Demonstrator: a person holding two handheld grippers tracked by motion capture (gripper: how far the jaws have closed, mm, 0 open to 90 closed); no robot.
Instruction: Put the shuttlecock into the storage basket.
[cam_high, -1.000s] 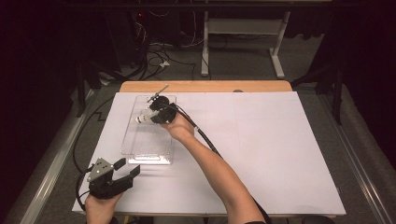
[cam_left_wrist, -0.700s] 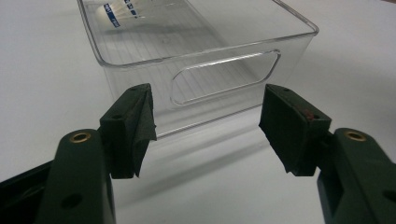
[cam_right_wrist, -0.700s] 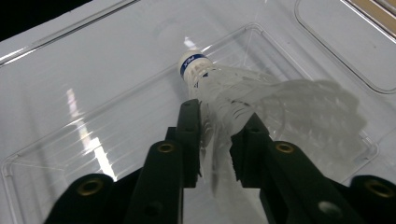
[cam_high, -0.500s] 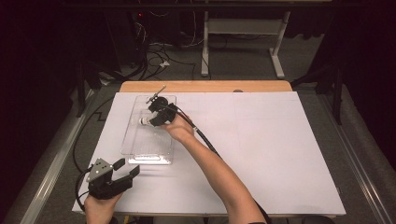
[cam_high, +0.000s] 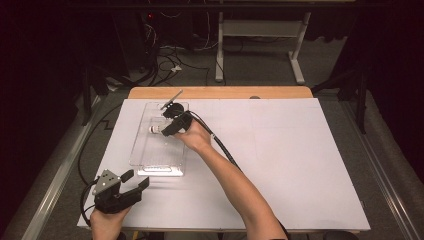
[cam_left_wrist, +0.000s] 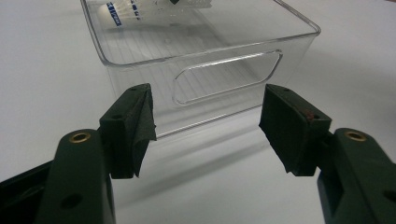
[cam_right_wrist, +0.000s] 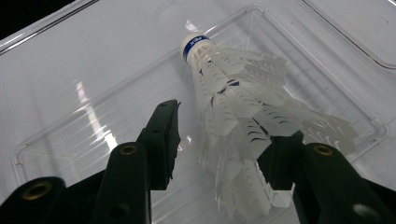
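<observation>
Two claws spread — right claw (cam_right_wrist: 219, 140) around shuttlecock (cam_right_wrist: 238, 112) inside clear bin (cam_right_wrist: 56, 135), left claw (cam_left_wrist: 205, 126) outside it.

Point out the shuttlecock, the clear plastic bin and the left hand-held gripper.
shuttlecock (cam_right_wrist: 233, 112), right gripper view, on its white feather skirt.
clear plastic bin (cam_left_wrist: 224, 79), left gripper view, on the near wall by the handle cutout.
left hand-held gripper (cam_high: 136, 180), high view, midway between its fingertips.

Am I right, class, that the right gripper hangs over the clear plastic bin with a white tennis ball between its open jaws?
Not quite: it is a white shuttlecock with a blue-banded cork, not a tennis ball. The right gripper view shows it between the open jaws of the right gripper, over the clear plastic bin.
</observation>
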